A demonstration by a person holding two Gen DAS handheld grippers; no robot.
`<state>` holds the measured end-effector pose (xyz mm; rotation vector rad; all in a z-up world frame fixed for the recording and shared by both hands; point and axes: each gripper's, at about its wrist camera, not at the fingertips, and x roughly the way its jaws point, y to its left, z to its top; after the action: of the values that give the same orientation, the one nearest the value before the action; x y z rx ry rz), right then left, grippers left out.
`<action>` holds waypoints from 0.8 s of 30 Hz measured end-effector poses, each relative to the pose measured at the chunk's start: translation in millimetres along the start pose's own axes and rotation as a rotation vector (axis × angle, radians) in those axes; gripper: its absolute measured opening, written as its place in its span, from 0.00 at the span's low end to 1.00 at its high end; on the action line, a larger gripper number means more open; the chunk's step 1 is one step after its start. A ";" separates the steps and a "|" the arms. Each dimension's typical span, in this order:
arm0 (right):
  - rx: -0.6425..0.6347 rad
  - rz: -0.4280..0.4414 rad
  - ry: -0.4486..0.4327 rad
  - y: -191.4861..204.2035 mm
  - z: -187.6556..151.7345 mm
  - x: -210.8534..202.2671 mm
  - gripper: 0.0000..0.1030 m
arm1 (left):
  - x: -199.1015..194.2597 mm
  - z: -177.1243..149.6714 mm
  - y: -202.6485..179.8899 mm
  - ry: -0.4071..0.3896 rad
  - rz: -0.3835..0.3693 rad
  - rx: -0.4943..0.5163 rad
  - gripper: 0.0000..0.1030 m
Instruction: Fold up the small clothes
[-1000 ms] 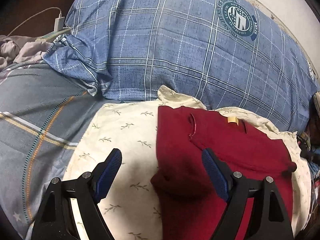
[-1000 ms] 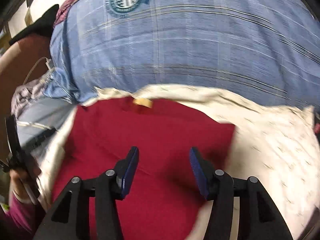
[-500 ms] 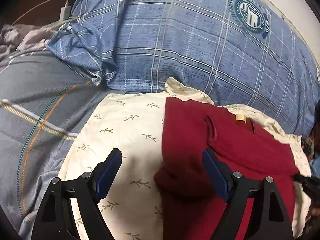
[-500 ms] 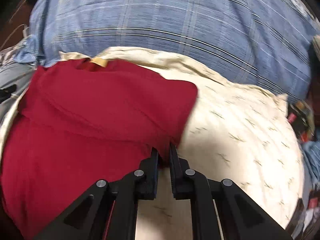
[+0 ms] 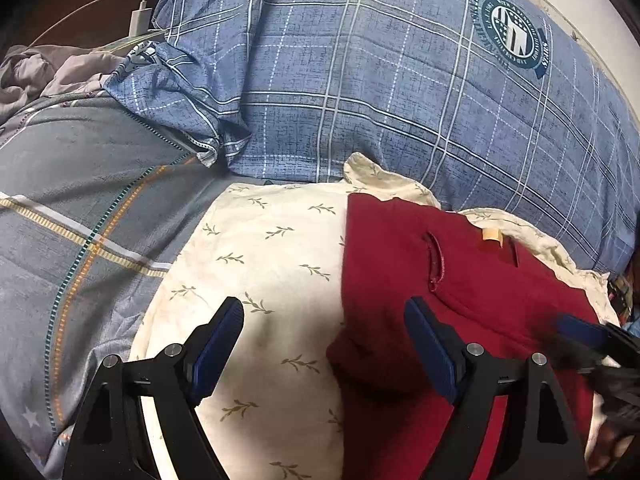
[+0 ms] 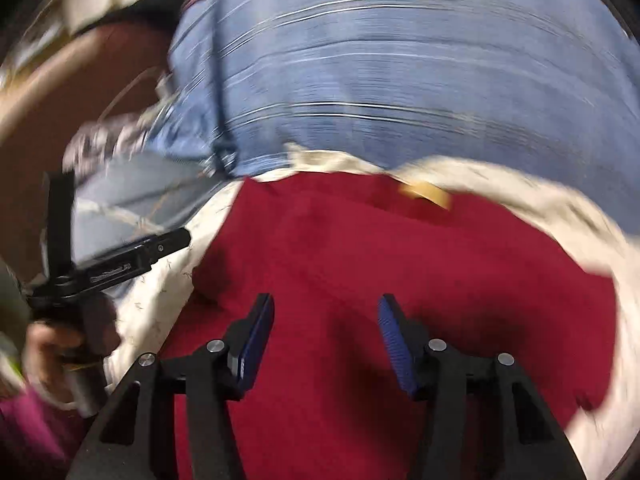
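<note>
Since half a second ago the right tongs point(image 6: 326, 340) have let go and spread, hovering over the red garment point(image 6: 360, 248). Left tongs point(image 5: 324, 344) gape empty, straddling its lower-left bulge. One side looks folded; next comes pinching the left edge. Beyond, the cream pillow point(image 5: 272, 248) offers room centre-left; the blue plaid duvet point(image 5: 360, 80) crowds the top.

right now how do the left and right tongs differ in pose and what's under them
The left tongs are open wide, straddling the left edge of the red garment: one finger over the cream pillow, the other over red cloth. The right tongs are open less wide, with both fingers over the garment. The right wrist view is blurred; the left is sharp. Both are open and hold nothing.
</note>
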<state>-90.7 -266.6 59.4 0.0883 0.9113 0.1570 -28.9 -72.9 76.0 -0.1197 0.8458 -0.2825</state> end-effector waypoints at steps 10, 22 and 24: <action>-0.090 -0.086 0.043 11.9 9.9 61.4 0.07 | 7.3 5.4 2.1 0.017 0.003 -0.001 0.80; 0.090 0.143 0.071 13.6 -19.6 28.0 0.29 | -6.3 -6.2 -8.5 -0.015 -0.039 0.035 0.80; 0.175 0.122 0.037 -12.3 -20.5 4.6 0.33 | -7.7 -7.3 -12.7 -0.019 -0.051 0.050 0.80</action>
<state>-102.9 -277.7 41.6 0.3049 0.9562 0.1919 -41.8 -82.7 79.5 -0.0975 0.8167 -0.3501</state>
